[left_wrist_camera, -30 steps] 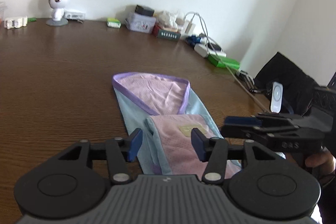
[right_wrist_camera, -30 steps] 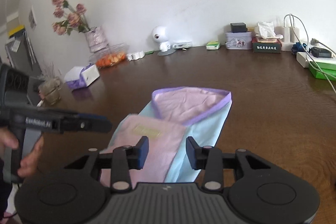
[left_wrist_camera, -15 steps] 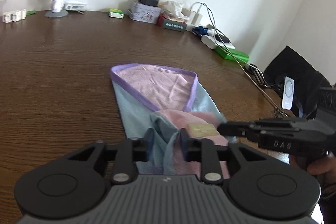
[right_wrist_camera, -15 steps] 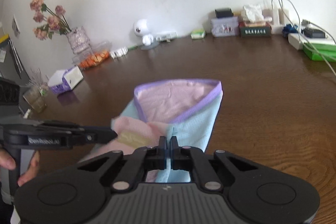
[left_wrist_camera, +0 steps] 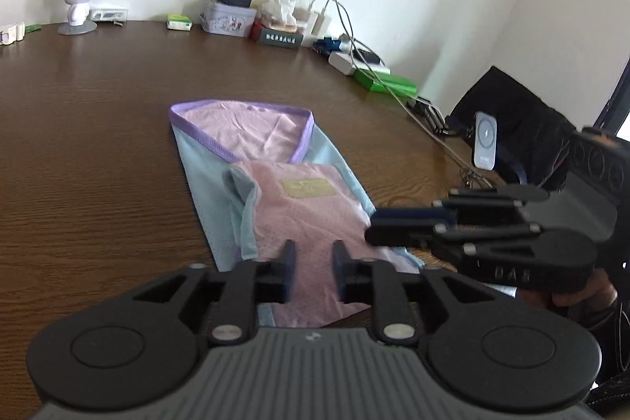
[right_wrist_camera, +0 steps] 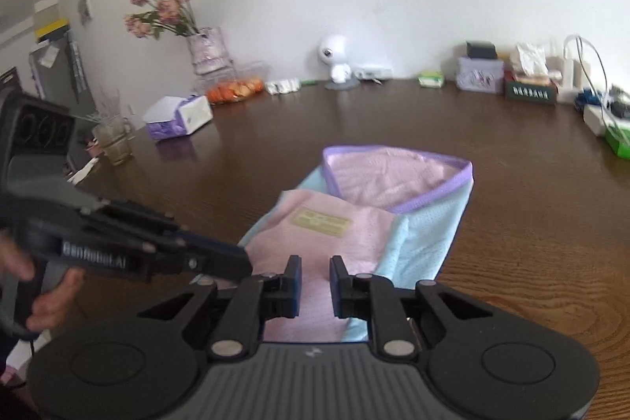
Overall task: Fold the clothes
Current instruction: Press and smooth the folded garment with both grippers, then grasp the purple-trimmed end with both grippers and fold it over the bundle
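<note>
A pink and light-blue garment [left_wrist_camera: 299,207] with purple trim lies on the brown table [left_wrist_camera: 98,144]. Its near end is folded over, pink side up, showing a tan label [left_wrist_camera: 307,188]. My left gripper [left_wrist_camera: 314,262] hovers over the near part of the fold, jaws a narrow gap apart with flat cloth showing through. From the right, my right gripper [left_wrist_camera: 378,227] reaches to the cloth's edge. In the right wrist view the garment [right_wrist_camera: 354,235] lies ahead. The right gripper [right_wrist_camera: 315,278] is opening with nothing pinched. The left gripper [right_wrist_camera: 232,260] points in from the left.
Along the far wall stand a white camera figure [left_wrist_camera: 78,2], a tin with boxes [left_wrist_camera: 228,20], chargers with cables [left_wrist_camera: 366,61] and a green box [left_wrist_camera: 390,85]. At the left are a flower vase [right_wrist_camera: 204,50], a tissue box [right_wrist_camera: 177,115] and a glass [right_wrist_camera: 112,140].
Half a second ago both grippers were pinched on bunched cloth at the fold. Now the fold lies flat, the right jaws have parted, and both grippers have shifted a little.
</note>
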`<state>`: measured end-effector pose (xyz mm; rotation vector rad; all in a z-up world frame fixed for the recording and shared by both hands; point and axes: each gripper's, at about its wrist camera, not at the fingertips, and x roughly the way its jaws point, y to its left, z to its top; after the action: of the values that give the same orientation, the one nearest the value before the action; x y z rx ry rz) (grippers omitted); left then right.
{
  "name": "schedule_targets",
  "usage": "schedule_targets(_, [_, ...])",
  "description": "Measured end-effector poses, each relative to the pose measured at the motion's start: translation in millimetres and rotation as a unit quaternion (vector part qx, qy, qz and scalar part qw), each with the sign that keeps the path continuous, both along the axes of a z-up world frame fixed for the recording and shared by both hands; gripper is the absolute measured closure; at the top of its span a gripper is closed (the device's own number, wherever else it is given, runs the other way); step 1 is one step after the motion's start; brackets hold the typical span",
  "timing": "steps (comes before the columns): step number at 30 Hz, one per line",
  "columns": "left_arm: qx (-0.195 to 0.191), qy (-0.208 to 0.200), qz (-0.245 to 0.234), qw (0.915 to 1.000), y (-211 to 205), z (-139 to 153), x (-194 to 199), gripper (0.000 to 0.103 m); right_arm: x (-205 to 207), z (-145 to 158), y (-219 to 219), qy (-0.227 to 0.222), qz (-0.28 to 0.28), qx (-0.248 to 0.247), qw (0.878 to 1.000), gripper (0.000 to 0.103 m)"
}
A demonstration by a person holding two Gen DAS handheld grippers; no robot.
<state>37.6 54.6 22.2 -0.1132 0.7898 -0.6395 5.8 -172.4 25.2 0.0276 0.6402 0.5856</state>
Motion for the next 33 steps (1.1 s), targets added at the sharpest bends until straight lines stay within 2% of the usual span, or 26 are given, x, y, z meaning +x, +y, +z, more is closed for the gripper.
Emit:
schedule_targets(2, [0.02, 0.016, 0.002, 0.9997, -2, -8, 5, 0.07, -4, -8, 4, 0.016, 0.013, -0.021, 1.0, 0.088])
schedule_targets(4, [0.004, 0.011, 0.006, 0.9999, 3, 0, 8, 0.071, -7, -17, 4, 0.021, 0.012, -0.029, 0.999, 0.088])
schedule_targets(9, [-0.043, -0.011, -0.006, 0.999, -8, 20, 41, 0.07, 4, 8, -12, -0.008, -0.017, 0.001, 1.0, 0.084])
schedule_targets(10, [-0.044, -0.007, -0.006, 0.999, -11, 20, 50, 0.075, 12, 9, -12, -0.008, -0.023, -0.001, 1.0, 0.084])
schedule_targets(12, [-0.009, 0.02, 0.015, 0.9996, -18, 4, 67, 0.092, 28, 8, -9, -0.005, -0.029, -0.002, 1.0, 0.082])
schedule_targets(14, [-0.014, 0.045, 0.012, 0.9988, -16, -10, 76, 0.092, 38, 0, -3, 0.01, -0.023, -0.002, 1.0, 0.082])
schedule_targets(17, [-0.042, 0.055, 0.031, 0.9971, -4, -14, 81, 0.086, 45, -17, 1, 0.036, -0.026, -0.01, 0.999, 0.081])
schedule_targets(20, [-0.072, 0.044, 0.054, 0.995, 17, 0, 82, 0.065, 44, -13, -5, 0.047, -0.035, 0.002, 0.998, 0.081])
schedule_targets(21, [-0.066, 0.031, 0.067, 0.9951, 22, 7, 86, 0.056, 44, -7, -9, 0.04, -0.037, 0.004, 0.999, 0.081])
schedule_targets(22, [-0.049, 0.018, 0.08, 0.9954, 26, 13, 94, 0.055, 45, -1, -12, 0.033, -0.039, 0.006, 0.999, 0.08])
schedule_targets(24, [-0.017, 0.01, 0.101, 0.9947, 31, 16, 122, 0.055, 61, 12, -22, 0.016, -0.058, -0.001, 0.998, 0.069])
schedule_targets(26, [0.011, 0.032, 0.117, 0.9926, 29, 9, 160, 0.054, 96, 17, -32, 0.025, -0.091, -0.014, 0.995, 0.064])
schedule_targets(28, [0.051, 0.055, 0.146, 0.9865, 23, -4, 190, 0.056, 138, 11, -39, 0.056, -0.105, -0.018, 0.993, 0.065])
schedule_targets(29, [0.064, 0.049, 0.151, 0.9853, 19, -7, 198, 0.057, 156, 7, -40, 0.067, -0.113, -0.019, 0.991, 0.066])
schedule_targets(32, [0.063, 0.044, 0.141, 0.9871, 16, -8, 203, 0.059, 189, -6, -38, 0.089, -0.13, -0.045, 0.986, 0.07])
schedule_targets(33, [0.059, 0.045, 0.13, 0.9887, 15, -8, 203, 0.065, 194, -9, -38, 0.095, -0.127, -0.043, 0.986, 0.074])
